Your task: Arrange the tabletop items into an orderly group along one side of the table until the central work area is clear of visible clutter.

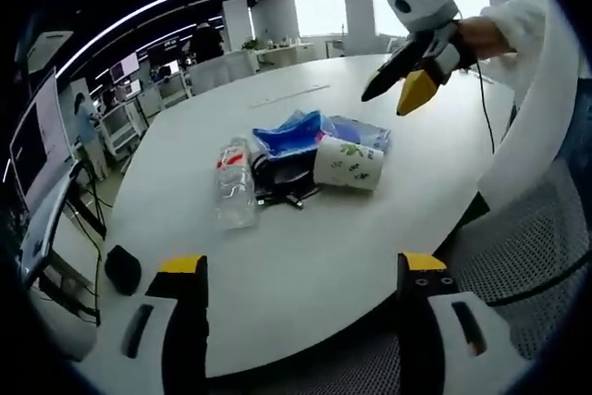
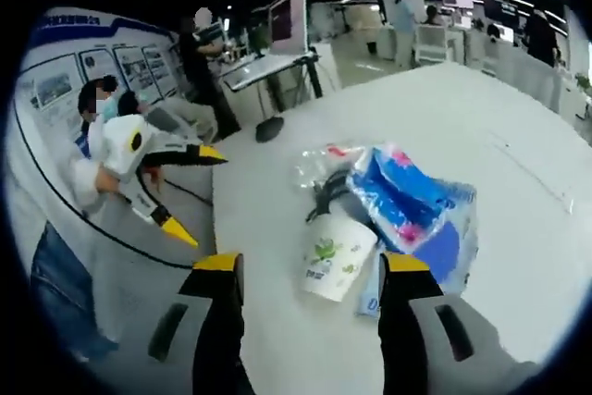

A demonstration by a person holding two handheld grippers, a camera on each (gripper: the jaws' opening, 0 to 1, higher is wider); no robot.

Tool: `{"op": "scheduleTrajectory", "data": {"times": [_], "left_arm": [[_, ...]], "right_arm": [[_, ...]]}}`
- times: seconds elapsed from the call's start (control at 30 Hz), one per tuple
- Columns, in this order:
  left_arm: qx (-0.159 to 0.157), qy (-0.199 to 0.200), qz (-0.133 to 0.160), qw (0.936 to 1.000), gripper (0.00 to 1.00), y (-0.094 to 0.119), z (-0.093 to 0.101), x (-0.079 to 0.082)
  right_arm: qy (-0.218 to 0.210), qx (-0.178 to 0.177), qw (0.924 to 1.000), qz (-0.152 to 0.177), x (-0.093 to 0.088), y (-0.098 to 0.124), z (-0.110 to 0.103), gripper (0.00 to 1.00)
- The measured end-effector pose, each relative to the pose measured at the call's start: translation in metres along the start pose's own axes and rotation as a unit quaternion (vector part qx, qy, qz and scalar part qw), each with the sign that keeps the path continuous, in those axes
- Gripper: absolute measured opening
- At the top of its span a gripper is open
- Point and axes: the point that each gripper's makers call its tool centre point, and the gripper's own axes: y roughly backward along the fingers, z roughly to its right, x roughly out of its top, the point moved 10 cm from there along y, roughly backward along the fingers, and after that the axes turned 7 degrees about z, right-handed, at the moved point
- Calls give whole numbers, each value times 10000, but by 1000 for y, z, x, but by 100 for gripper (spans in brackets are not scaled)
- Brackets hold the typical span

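Note:
A small heap lies mid-table on the white round table [image 1: 305, 256]. In it are a clear plastic bottle [image 1: 236, 182] on its side, a blue packet [image 1: 296, 131], a white paper cup [image 1: 347, 164] tipped over, and a black cable [image 1: 282, 193]. My left gripper [image 1: 302, 270] stands open at the near edge, short of the heap. My right gripper [image 1: 396, 94] hovers open above the far side, held by a hand in a white sleeve. In the right gripper view, my right gripper [image 2: 313, 261] is open just in front of the cup [image 2: 335, 258], with the packet [image 2: 407, 201], bottle [image 2: 319, 166] and left gripper [image 2: 196, 193] beyond.
A thin pale strip [image 1: 289, 93] lies on the table's far part. A grey mesh chair [image 1: 527, 247] stands at the table's edge. A dark lump [image 1: 122, 268] sits below the rim. Desks with monitors [image 2: 287, 18] and several people stand around the room.

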Motion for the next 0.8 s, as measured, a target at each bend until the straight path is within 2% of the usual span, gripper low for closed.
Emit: {"op": "scheduleTrajectory", "data": {"times": [0.03,0.17,0.27,0.43,0.57,0.7,0.77,0.8], "left_arm": [[7,-11,-19,10000,85,0,0,0],[29,-53,-37,10000,84,0,0,0],[54,-72,-59,9999,84,-1,-1,-1],[79,-186,-177,9996,82,-2,0,-4],[127,-188,-188,9996,81,-2,-2,-4],[193,-166,-282,9993,78,-3,-2,-6],[200,-202,-365,9989,75,-3,-1,-7],[152,-238,-371,9989,73,-4,1,-8]], "right_arm": [[256,117,9996,-74,4,-1,2,56],[808,570,9943,-404,14,-8,10,57],[1185,677,9887,-616,19,-17,18,51],[1148,1051,9851,-728,26,-33,24,47],[1321,1332,9781,-902,32,-49,26,41],[1228,1599,9730,-1124,33,-65,31,41],[1274,1718,9683,-1289,34,-70,33,41],[1456,1795,9629,-1394,35,-73,35,39]]}}
